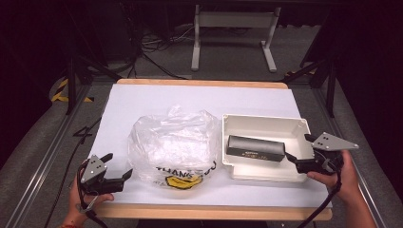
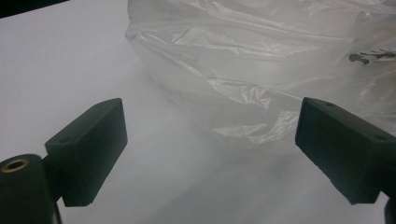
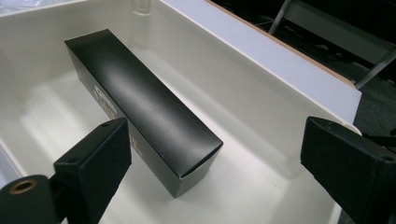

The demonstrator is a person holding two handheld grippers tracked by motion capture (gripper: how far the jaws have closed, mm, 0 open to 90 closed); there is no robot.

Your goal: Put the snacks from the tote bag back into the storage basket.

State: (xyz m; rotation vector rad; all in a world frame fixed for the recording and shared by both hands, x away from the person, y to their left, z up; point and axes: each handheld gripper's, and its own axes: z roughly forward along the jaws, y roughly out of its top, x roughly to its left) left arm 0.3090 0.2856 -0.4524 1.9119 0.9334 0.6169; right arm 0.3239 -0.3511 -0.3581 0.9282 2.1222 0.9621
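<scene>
Care was called for as the right gripper (image 1: 298,148), fingers spread wide, faced the near end of the black box (image 1: 255,148) lying in the white tray (image 1: 266,124): straddle it squarely before closing, while the left gripper (image 1: 118,166) waited open beside the plastic bag (image 1: 173,142).

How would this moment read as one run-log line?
right gripper: open, at black box | box: in white tray | left gripper: open, beside plastic bag

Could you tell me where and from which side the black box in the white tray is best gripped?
Probably at the black box's near end, across its narrow width, from the right gripper's side: it lies flat in the white tray, that end facing the open jaws.
</scene>
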